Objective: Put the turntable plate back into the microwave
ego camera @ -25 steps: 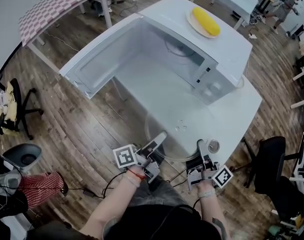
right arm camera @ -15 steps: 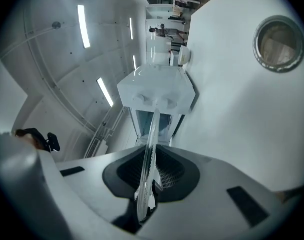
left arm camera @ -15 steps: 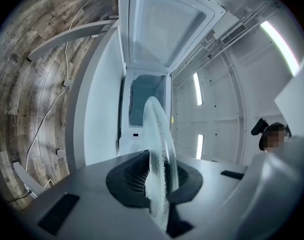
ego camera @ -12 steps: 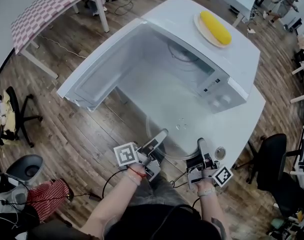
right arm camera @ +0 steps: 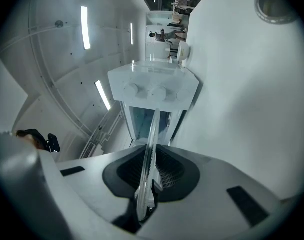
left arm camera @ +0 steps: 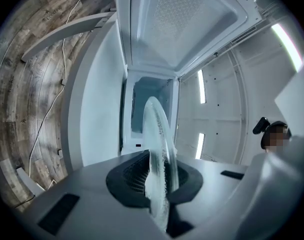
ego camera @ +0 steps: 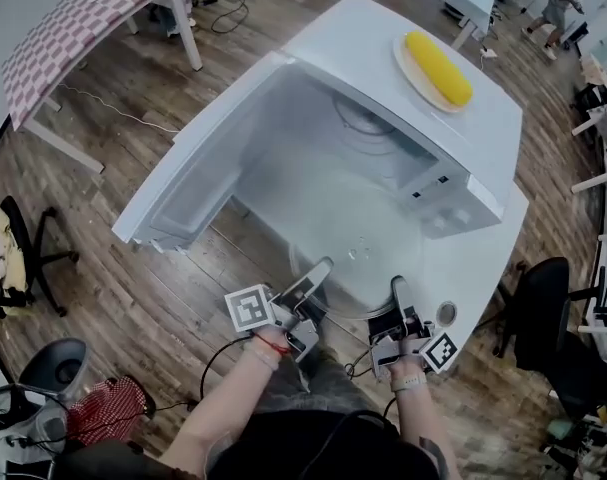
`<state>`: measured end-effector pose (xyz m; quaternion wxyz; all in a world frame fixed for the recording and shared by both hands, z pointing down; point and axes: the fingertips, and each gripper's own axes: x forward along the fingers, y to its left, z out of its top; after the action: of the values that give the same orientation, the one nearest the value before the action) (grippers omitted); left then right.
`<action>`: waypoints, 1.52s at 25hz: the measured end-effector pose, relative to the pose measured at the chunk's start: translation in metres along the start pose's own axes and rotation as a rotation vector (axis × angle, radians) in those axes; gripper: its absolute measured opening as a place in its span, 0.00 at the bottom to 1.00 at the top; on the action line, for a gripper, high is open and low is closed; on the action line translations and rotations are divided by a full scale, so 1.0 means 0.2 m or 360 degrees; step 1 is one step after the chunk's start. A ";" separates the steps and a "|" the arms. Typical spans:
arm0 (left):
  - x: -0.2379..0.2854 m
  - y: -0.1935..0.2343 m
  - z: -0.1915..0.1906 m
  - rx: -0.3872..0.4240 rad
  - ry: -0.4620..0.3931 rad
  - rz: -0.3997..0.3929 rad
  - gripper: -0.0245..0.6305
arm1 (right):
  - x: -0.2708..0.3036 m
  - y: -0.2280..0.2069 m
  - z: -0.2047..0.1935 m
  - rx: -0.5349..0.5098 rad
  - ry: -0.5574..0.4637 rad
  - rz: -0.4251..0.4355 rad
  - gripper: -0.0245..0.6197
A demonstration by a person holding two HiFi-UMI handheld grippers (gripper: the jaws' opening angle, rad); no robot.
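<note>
Jaws of the left gripper (ego camera: 319,272) pinch the left rim of the glass turntable plate (ego camera: 355,286); the right gripper (ego camera: 397,290) pinches its right rim. The plate is held flat at the near edge of the white table (ego camera: 478,258), before the microwave (ego camera: 433,128), whose door (ego camera: 198,158) is open. A corn cob (ego camera: 438,55) on a dish (ego camera: 400,56) lies on top.

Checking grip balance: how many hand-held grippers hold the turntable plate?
2. Left hand-held gripper on the turntable plate's left rim; right hand-held gripper on its right rim.
</note>
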<state>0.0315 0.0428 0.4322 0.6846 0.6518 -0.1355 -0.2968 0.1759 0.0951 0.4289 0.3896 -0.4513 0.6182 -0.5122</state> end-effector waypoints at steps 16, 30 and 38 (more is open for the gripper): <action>-0.02 -0.01 0.25 -0.0020 0.0005 -0.0013 0.10 | 0.20 -0.02 -0.11 -0.0002 -0.0056 0.0007 0.12; -0.02 0.00 0.32 -0.0008 -0.0108 -0.0013 0.10 | 0.30 -0.03 -0.11 0.0044 -0.0023 0.0016 0.12; 0.05 0.02 0.38 0.0020 -0.0146 0.0005 0.10 | 0.39 -0.06 -0.07 0.0069 -0.0019 0.0022 0.12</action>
<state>-0.0044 -0.0246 0.4423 0.6741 0.6415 -0.1696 -0.3246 0.1428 0.0244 0.4424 0.4066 -0.4415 0.6077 -0.5201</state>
